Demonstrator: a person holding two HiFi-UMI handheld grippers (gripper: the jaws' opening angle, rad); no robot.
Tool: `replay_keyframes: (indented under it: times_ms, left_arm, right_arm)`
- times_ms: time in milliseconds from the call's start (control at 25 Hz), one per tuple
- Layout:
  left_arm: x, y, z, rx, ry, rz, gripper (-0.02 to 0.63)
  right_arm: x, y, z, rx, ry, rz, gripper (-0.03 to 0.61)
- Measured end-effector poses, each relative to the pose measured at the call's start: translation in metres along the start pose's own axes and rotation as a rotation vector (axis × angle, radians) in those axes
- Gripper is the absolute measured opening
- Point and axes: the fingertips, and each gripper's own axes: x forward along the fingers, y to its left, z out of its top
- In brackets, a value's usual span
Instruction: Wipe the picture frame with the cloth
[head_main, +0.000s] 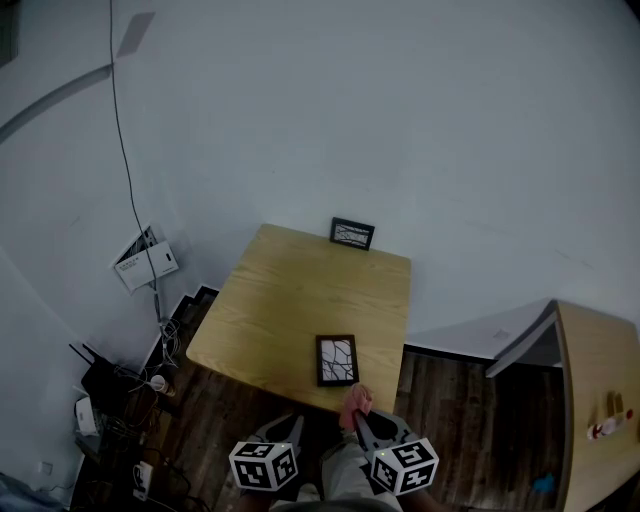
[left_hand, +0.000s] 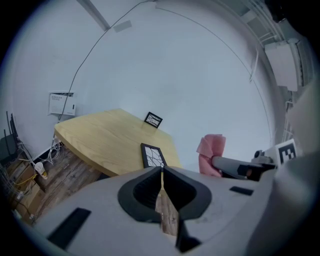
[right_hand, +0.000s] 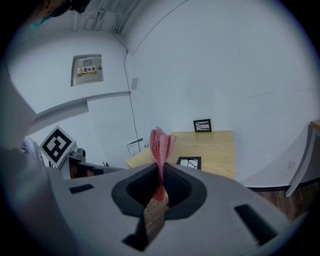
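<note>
Only the right tongs (right_hand: 161, 167) pinch the pink cloth (right_hand: 161, 142); left tongs (left_hand: 162, 172) closed.

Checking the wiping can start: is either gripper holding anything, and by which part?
The right gripper pinches the pink cloth by one bunched end. The left gripper is shut, empty.

- Cloth (right_hand: 161, 145): pink, with a fine checked weave.
- Picture frame (head_main: 337, 360): black border, white picture crossed by dark branching lines.
- Tabletop (head_main: 290, 300): pale yellow wood grain.
- Floor (head_main: 470, 400): dark brown planks.
</note>
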Motion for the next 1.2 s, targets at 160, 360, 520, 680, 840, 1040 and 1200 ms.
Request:
replay_keyframes:
  times_ms: [160, 360, 520, 680, 840, 1040, 1200]
  left_arm:
    - [-0.016, -0.003, -0.001, -0.001, -0.019, -0.017, 0.014]
    - [-0.027, -0.002, -0.002, 0.005, -0.029, -0.024, 0.014]
    - [-0.031, -0.002, 0.0, 0.004, -0.038, -0.027, 0.012]
    - [-0.031, -0.003, 0.005, 0.01, -0.049, -0.035, 0.011]
    - [-0.032, -0.003, 0.008, 0.009, -0.052, -0.045, 0.011]
    - [-0.03, -0.007, 0.011, 0.013, -0.053, -0.06, 0.012]
    - [-0.03, -0.008, 0.013, 0.014, -0.056, -0.069, 0.012]
  right_arm:
    - [-0.013, 0.015, -0.002, -0.013, -0.01, 0.018, 0.015]
    - [-0.017, 0.026, -0.007, -0.045, -0.003, 0.005, 0.015]
    - [-0.018, 0.03, 0.0, -0.054, -0.019, -0.001, 0.015]
    - [-0.018, 0.031, 0.007, -0.061, -0.038, -0.005, 0.015]
    - [-0.017, 0.032, 0.011, -0.064, -0.044, -0.005, 0.015]
    - [-0.015, 0.032, 0.014, -0.068, -0.044, 0.001, 0.015]
    - [-0.014, 0.033, 0.016, -0.071, -0.045, 0.002, 0.015]
